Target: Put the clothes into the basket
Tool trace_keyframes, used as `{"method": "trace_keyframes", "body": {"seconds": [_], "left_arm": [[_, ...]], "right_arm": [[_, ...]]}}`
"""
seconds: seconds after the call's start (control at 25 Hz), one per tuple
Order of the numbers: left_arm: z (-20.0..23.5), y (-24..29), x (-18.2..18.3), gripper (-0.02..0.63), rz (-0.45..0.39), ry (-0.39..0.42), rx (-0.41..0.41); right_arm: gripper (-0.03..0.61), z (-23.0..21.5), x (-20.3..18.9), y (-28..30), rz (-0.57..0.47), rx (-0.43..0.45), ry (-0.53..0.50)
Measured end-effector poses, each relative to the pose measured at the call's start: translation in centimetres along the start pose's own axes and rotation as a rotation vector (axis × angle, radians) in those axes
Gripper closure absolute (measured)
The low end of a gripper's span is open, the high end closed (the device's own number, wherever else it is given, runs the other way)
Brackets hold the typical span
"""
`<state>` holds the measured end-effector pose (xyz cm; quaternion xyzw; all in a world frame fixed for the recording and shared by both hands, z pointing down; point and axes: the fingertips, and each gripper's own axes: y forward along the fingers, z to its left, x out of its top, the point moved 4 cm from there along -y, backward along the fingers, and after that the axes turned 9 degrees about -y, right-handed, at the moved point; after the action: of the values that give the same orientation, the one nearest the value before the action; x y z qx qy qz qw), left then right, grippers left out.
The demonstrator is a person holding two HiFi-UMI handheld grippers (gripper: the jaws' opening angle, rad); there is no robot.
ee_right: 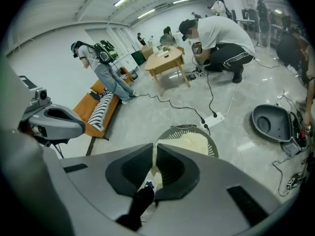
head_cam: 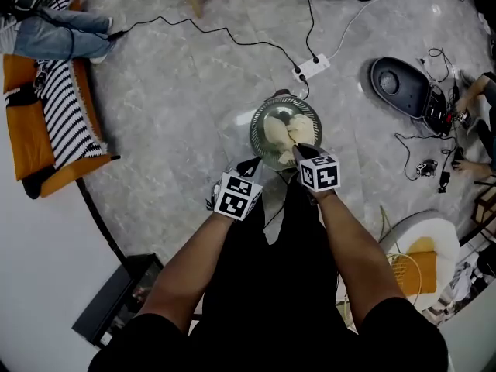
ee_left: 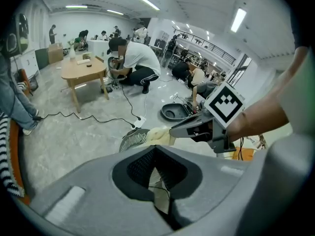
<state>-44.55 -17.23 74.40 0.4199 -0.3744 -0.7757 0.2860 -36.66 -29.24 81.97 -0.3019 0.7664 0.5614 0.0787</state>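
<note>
A round grey basket (head_cam: pixel 256 126) stands on the floor just ahead of me with cream clothes (head_cam: pixel 280 132) piled inside. My right gripper (head_cam: pixel 304 149) hangs over its near rim, shut on a cream garment (ee_right: pixel 189 142); the cloth runs up between the jaws, above the basket (ee_right: pixel 212 144). A dark scrap shows deeper in that gap. My left gripper (head_cam: pixel 254 165) is at the basket's near left edge, its jaws together at the tips (ee_left: pixel 155 149); only a pale patch shows behind them, and I cannot tell if it is cloth. In the left gripper view, the right gripper (ee_left: pixel 174 130) touches the cream pile (ee_left: pixel 156 134).
A white power strip (head_cam: pixel 311 67) and black cables lie beyond the basket. A dark round appliance (head_cam: pixel 399 85) sits at the right. An orange bench with striped cloth (head_cam: pixel 46 122) is at the left, a black box (head_cam: pixel 116 297) near left, a white chair (head_cam: pixel 422 250) near right.
</note>
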Motion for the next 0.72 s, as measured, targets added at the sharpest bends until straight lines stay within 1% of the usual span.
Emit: {"method": "trace_keyframes", "body": {"seconds": [0.12, 0.28, 0.4, 0.44, 0.48, 0.52, 0.6, 0.72], "left_arm": [[0.8, 1.0, -1.0, 0.611, 0.033, -0.023, 0.013], [1.8, 2.6, -1.7, 0.611, 0.042, -0.05, 0.023], [2.2, 3.8, -2.1, 0.611, 0.065, -0.071, 0.021], [2.3, 4.2, -2.3, 0.611, 0.076, -0.078, 0.018], [2.4, 4.6, -2.5, 0.611, 0.091, -0.086, 0.017], [2.5, 4.8, -2.7, 0.611, 0.109, -0.095, 0.017], [2.6, 5.1, -2.9, 0.611, 0.131, -0.105, 0.017], [2.6, 5.2, -2.8, 0.611, 0.137, -0.104, 0.014]], "right_arm": [[0.541, -0.8, -0.7, 2.1, 0.035, 0.001, 0.009], [0.541, -1.5, -1.2, 4.5, 0.062, -0.002, 0.011], [0.537, -1.8, -1.3, 6.0, 0.085, -0.033, 0.018], [0.499, -1.7, -1.4, 6.4, 0.096, -0.04, 0.013], [0.43, -1.6, -1.5, 6.8, 0.107, -0.041, 0.006], [0.401, -1.4, -1.5, 7.1, 0.116, -0.037, 0.001], [0.399, -1.1, -1.6, 7.3, 0.122, -0.022, 0.008], [0.401, -1.0, -1.7, 7.0, 0.121, -0.013, 0.036]]}}
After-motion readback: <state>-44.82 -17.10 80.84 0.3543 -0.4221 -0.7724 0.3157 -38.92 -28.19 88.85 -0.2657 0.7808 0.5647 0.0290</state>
